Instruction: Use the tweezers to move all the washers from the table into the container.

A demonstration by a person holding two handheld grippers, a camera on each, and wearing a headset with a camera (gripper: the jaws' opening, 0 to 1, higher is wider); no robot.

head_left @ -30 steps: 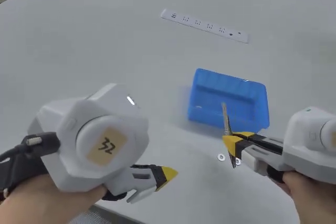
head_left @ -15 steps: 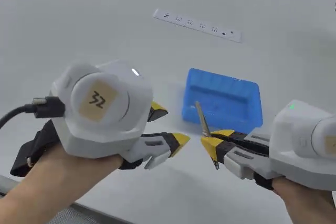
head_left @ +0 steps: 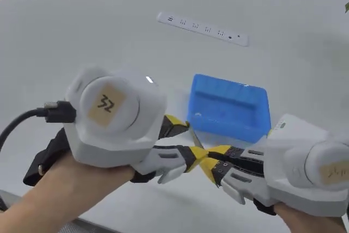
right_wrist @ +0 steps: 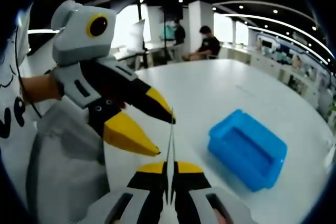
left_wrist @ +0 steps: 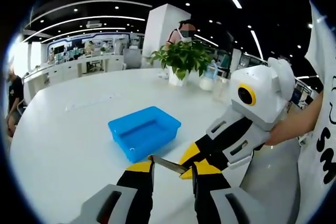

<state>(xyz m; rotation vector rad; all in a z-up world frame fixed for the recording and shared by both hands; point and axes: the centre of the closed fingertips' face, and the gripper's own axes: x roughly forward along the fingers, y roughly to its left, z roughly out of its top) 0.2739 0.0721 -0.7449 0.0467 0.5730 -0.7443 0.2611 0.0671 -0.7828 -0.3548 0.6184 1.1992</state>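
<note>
My right gripper (head_left: pixel 210 161) (right_wrist: pixel 169 167) is shut on the metal tweezers (right_wrist: pixel 170 140), which stick out forward from between its jaws. My left gripper (head_left: pixel 192 141) (left_wrist: pixel 172 167) is open and meets it tip to tip above the table. The tweezers (left_wrist: pixel 165 163) lie across the gap between the left jaws, their point close to the upper left jaw in the right gripper view. The blue container (head_left: pixel 229 107) (left_wrist: pixel 144 132) (right_wrist: pixel 247 148) stands on the white table just beyond both grippers; what shows of its inside looks bare.
A white power strip (head_left: pixel 202 28) lies farther back on the table (head_left: pixel 82 20). A potted plant (left_wrist: pixel 184 59) and bottles stand at the table's far end. People stand in the room behind. The left gripper's cable (head_left: pixel 22 121) trails off to the left.
The right gripper lifted the tweezers from the table and moved left. The left gripper rose and came right, so its open jaws now flank the tweezers.
</note>
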